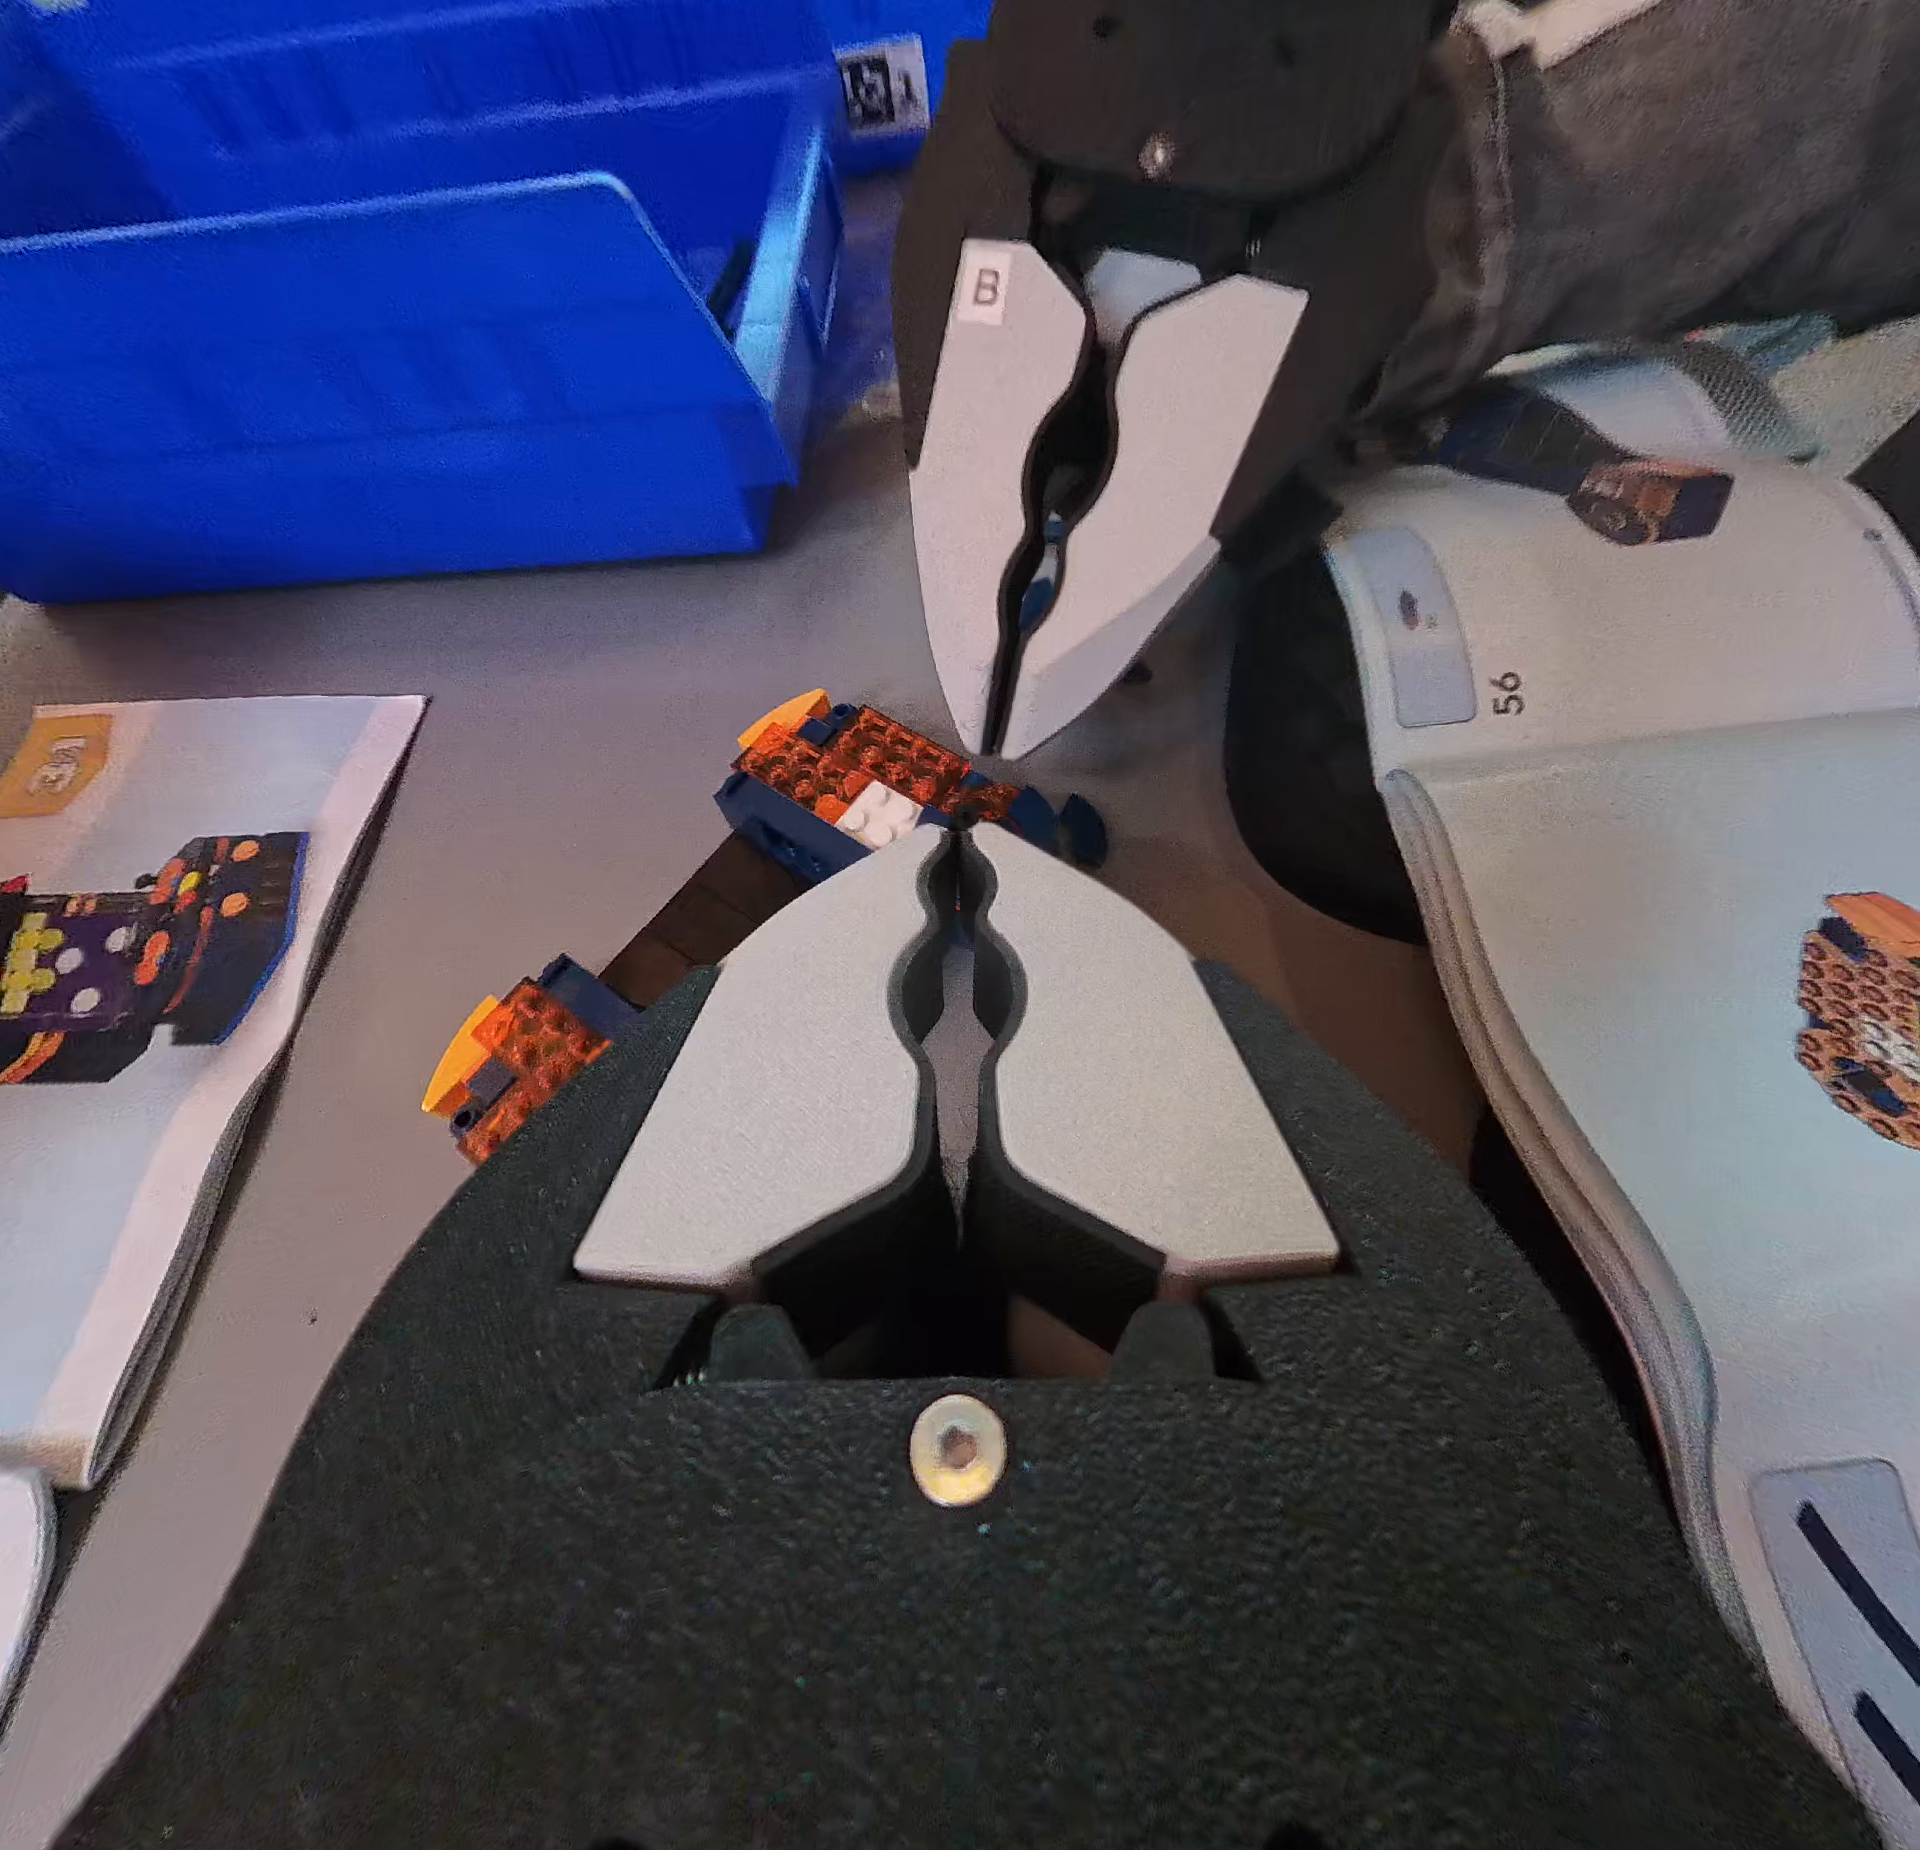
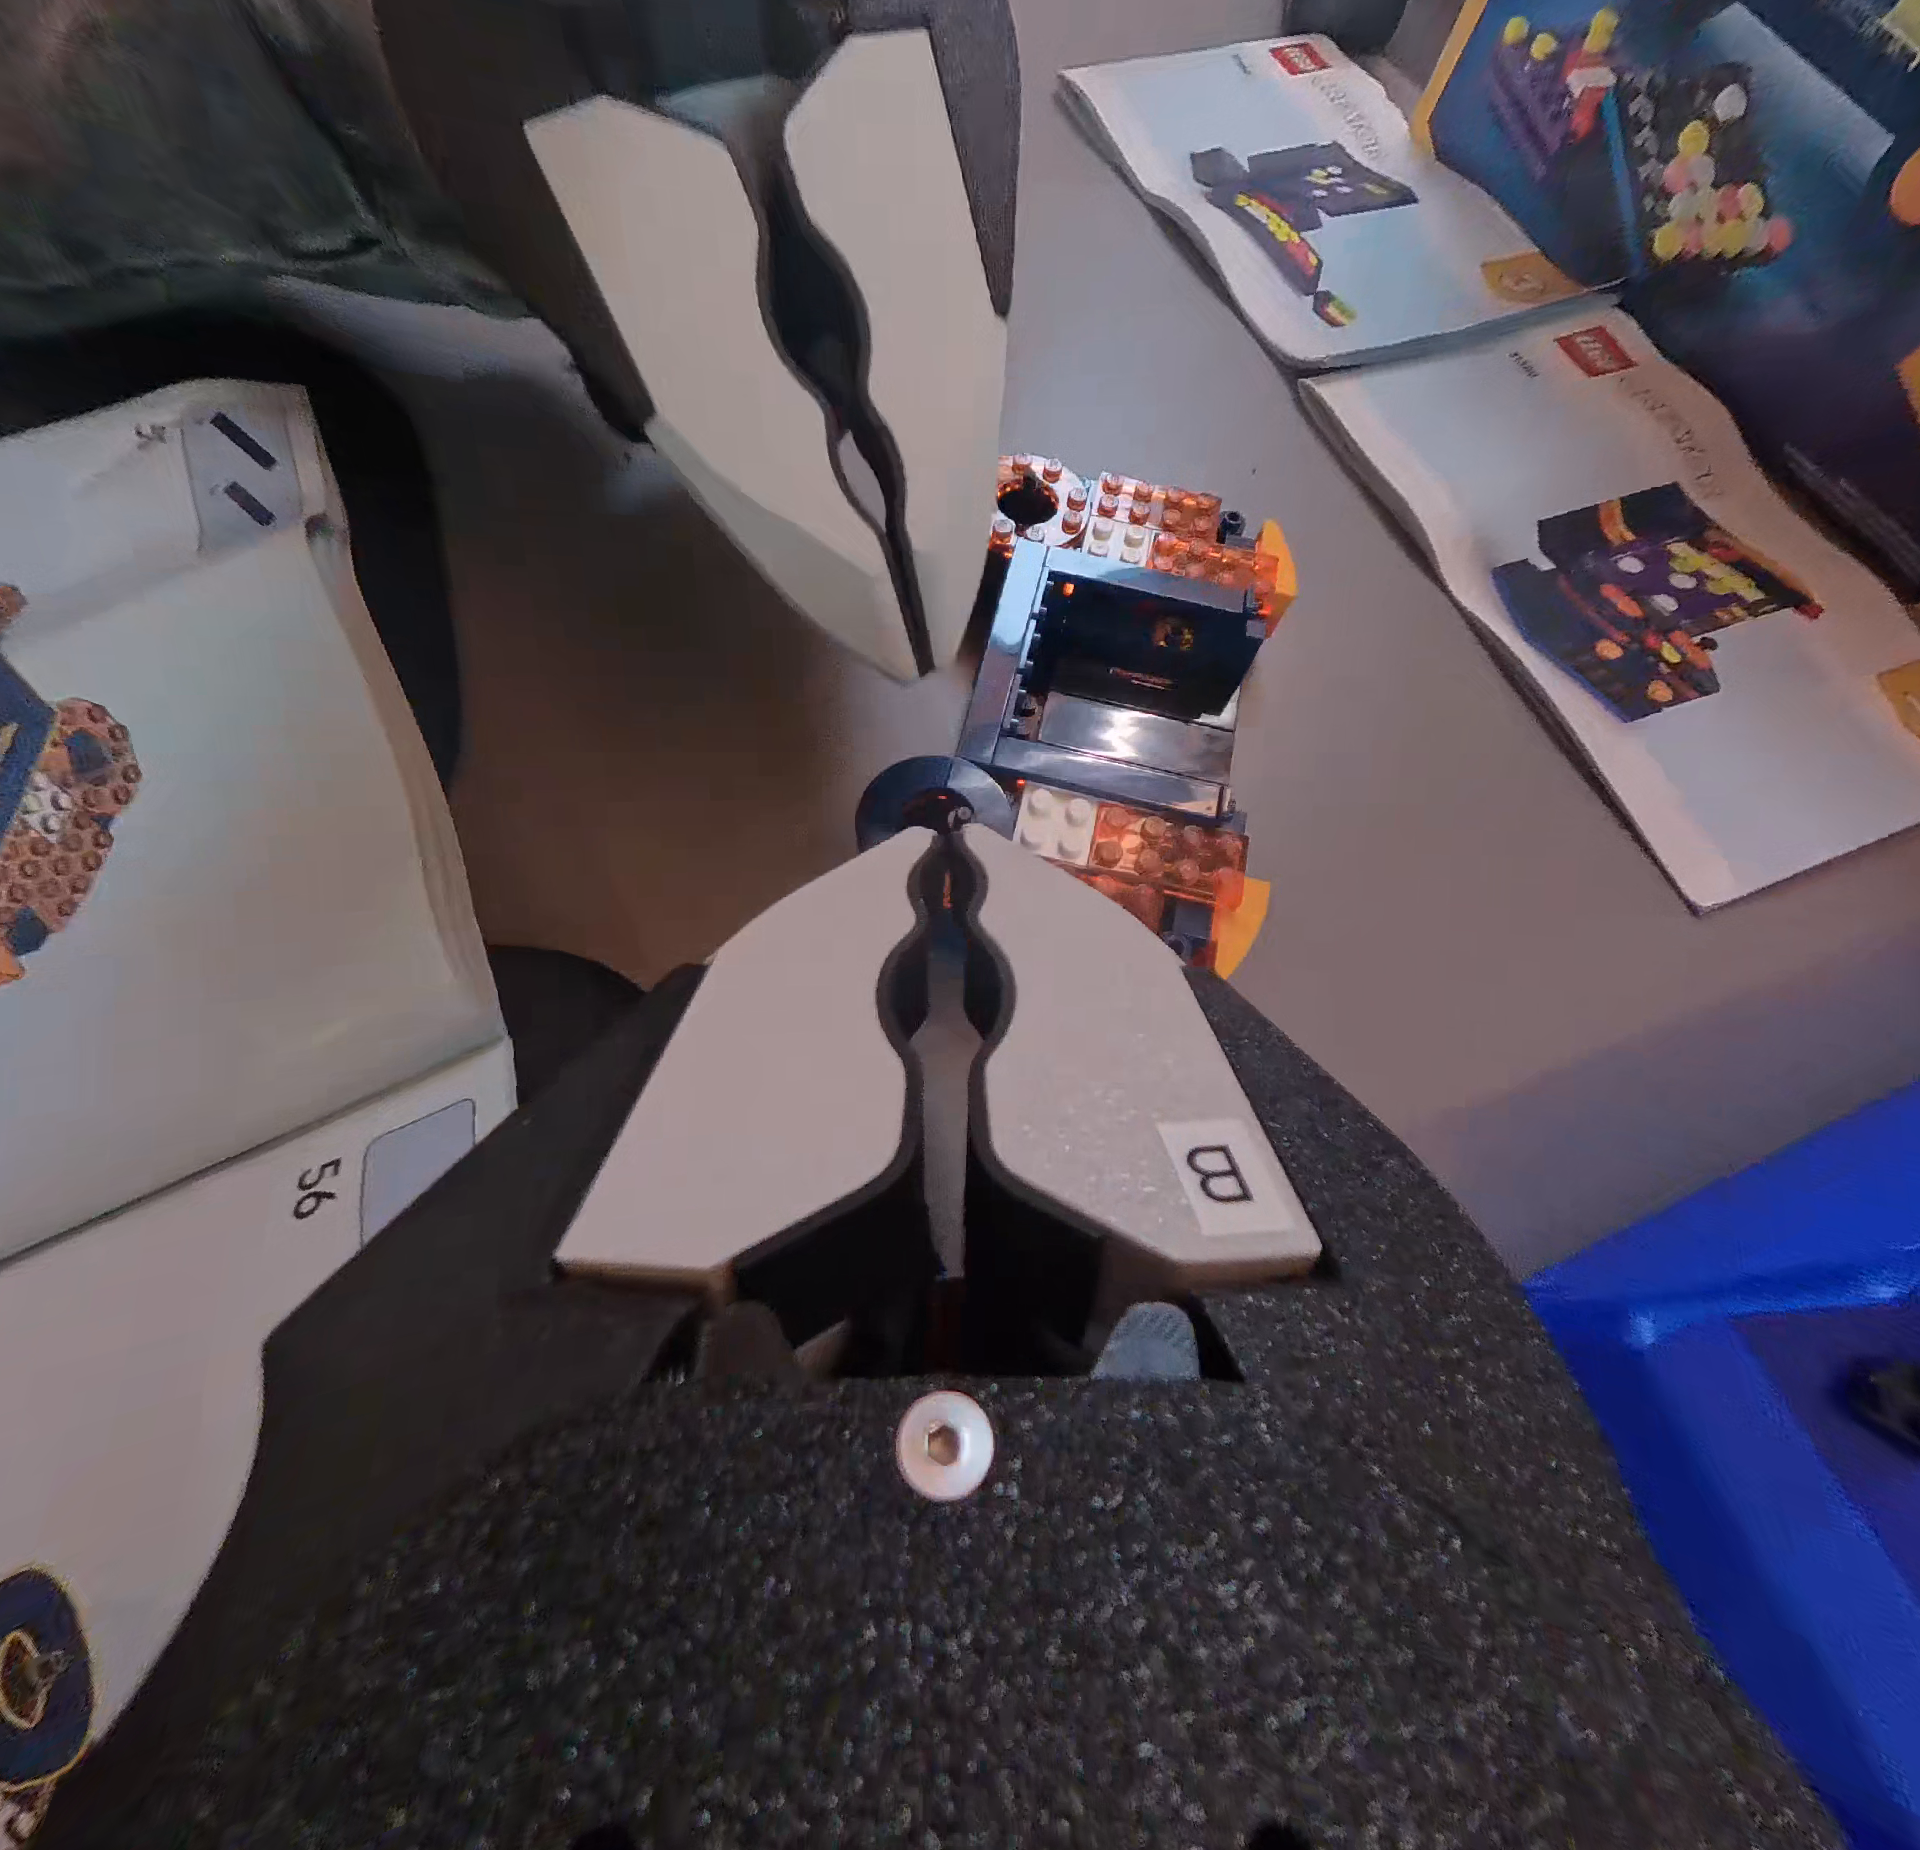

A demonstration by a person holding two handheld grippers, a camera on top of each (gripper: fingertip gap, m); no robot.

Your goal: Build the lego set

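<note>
The Lego build lies on the grey table: a dark blue and black frame with clear orange and white bricks at both ends; the right wrist view shows it too. My left gripper is shut, its tips at the build's near right corner. It also shows from above in the right wrist view. My right gripper is shut, tips just above the build's corner. It enters the left wrist view from the top. A sliver of blue shows in its gap; I cannot tell what. A dark blue round piece lies by that corner.
Blue bins stand behind the build. An open instruction booklet lies beside the build, by the right gripper. More booklets and a set box lie on the other side. A gloved hand holds the right gripper. Less than 4 cm separates the two grippers' tips.
</note>
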